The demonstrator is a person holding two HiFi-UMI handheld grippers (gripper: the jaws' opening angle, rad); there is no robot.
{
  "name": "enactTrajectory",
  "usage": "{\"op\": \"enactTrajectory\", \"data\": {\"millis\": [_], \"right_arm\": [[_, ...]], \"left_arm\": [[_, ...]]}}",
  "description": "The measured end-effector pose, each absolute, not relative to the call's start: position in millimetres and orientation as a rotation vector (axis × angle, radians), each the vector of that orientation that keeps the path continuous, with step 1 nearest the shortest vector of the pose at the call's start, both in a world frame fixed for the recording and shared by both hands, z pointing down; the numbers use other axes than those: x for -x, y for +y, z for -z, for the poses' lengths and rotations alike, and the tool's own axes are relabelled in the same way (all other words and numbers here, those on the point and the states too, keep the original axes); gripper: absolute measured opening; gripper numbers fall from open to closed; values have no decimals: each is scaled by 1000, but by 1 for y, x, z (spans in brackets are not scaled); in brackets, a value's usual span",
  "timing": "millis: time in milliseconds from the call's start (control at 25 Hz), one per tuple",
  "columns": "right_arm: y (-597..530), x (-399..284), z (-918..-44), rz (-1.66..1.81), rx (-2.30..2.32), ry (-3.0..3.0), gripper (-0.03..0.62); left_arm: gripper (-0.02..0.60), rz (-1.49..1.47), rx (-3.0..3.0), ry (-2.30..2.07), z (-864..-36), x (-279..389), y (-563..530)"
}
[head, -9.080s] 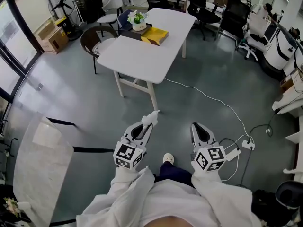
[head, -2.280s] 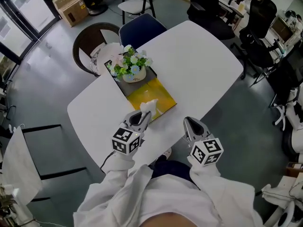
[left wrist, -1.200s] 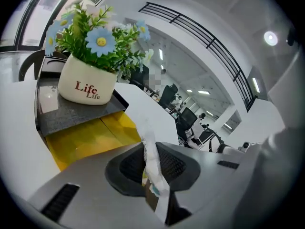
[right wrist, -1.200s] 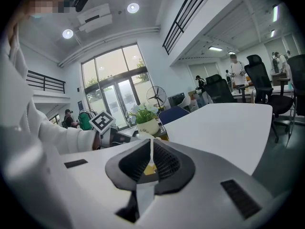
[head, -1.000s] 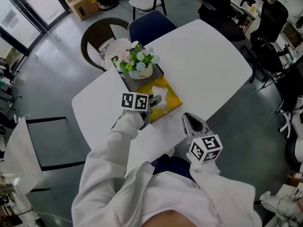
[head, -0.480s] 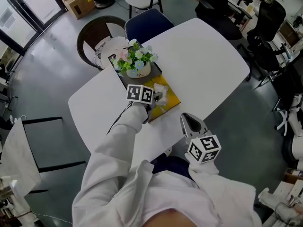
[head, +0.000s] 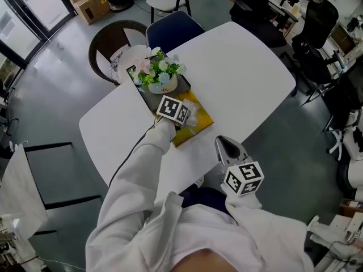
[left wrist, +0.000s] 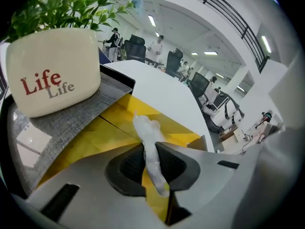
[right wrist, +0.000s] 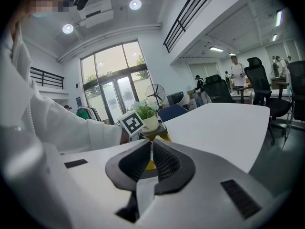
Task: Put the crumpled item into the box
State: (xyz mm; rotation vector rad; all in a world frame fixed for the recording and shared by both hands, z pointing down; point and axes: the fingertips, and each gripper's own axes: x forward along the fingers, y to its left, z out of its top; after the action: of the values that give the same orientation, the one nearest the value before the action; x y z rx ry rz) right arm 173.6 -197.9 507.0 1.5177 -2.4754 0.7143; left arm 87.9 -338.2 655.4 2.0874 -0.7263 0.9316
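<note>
Head view: left gripper (head: 186,117) reaches out over the open yellow cardboard box (head: 199,124). The box lies on the white oval table (head: 238,67), just on the near side of the white ceramic plant pot with green leaves and small flowers (head: 159,83).
Left gripper view: jaws stand narrow, pinched on the crumpled white wad of tissue-like paper (left wrist: 148,136). The wad sticks out past the pads, its far end over the yellow box floor.
Item position: in the left claw's grip, above the box interior; cannot tell whether its tip touches the floor.
Box neighbour: grey felt-like tray (left wrist: 71,118) under the pot sits at the box's far-left side, seemingly over its edge.
Other hand: right gripper (head: 228,149) has its jaws drawn together with nothing between them. It is held by the table's near edge, to the right of the box and apart from it.
Step in hand: placing stage, by my reading; wad is lined up for release into the box.
Next move calls for: parting the left jaws while over the yellow floor, clear of tray and pot. A light wad may cling to a pad, so a slight lift-away could be needed.
Task progress: late, item not yet released.
</note>
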Motion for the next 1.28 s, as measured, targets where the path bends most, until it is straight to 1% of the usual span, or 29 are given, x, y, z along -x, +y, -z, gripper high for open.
{"op": "enactTrajectory", "data": {"millis": [400, 680, 1000, 1120, 1280], "right_arm": [[-195, -179, -508, -713, -1534, -2467, 41], [-191, -182, -506, -713, -1549, -2467, 41], [-188, -181, -504, -704, -1554, -2479, 41], [-187, -181, -503, -700, -1552, -2484, 41], [-185, -181, -501, -698, -1557, -2489, 41]], "left_arm": [[68, -1023, -2040, -767, -667, -85, -342], [97, -1041, -2044, -843, -666, -81, -344], [171, -1095, -2041, -939, -664, -74, -348], [224, -1098, -2028, -942, -661, -72, -347], [250, -1085, -2026, -962, -652, -66, -344]]}}
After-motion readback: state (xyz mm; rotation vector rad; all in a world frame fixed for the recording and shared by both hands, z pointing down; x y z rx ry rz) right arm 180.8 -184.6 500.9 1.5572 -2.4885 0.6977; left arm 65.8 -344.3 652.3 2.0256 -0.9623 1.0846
